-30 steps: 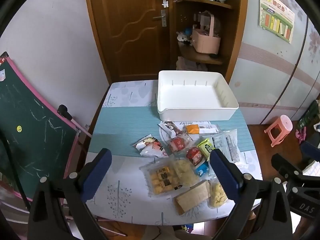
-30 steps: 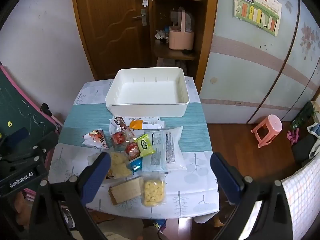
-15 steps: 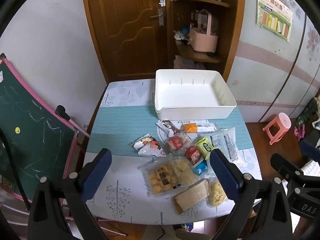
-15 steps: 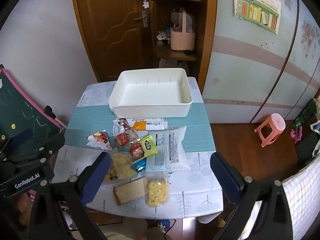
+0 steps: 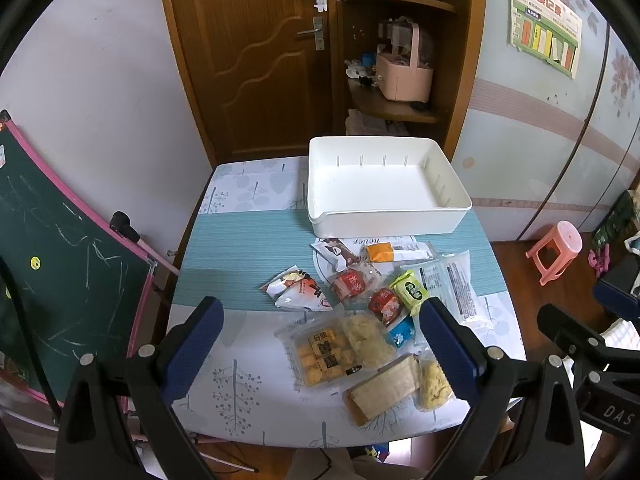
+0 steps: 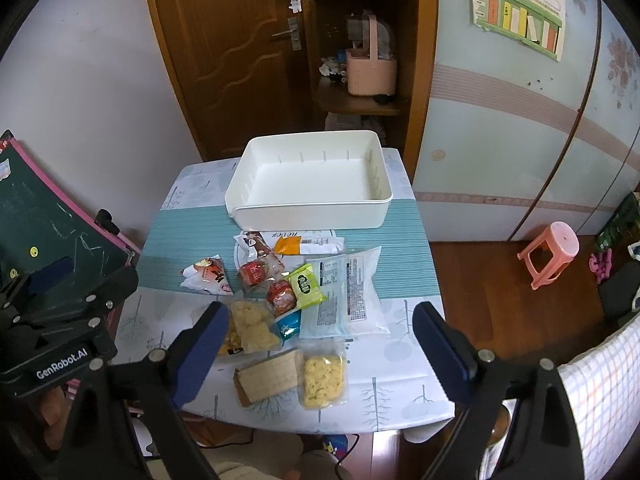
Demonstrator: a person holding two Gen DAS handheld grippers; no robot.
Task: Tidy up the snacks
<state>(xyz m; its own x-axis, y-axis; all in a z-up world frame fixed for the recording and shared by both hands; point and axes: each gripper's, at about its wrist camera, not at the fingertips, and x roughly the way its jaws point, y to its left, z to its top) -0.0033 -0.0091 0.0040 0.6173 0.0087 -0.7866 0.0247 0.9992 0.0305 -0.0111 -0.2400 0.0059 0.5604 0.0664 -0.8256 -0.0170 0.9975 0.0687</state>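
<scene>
Both tongs hang high over the table, my left gripper [image 5: 320, 334] and right gripper [image 6: 320, 332] spread wide and holding nothing. Ahead and below lies the snack pile [image 5: 372, 312]; beyond it sits the white bin [image 5: 384, 212], with nothing in it (so sorting hasn't begun, I judge). Next I should descend onto a near packet, perhaps the cracker pack [image 6: 270, 376].

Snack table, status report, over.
Left gripper and right gripper open, holding nothing. White bin empty; snack packets loose on table. Path clear.
</scene>
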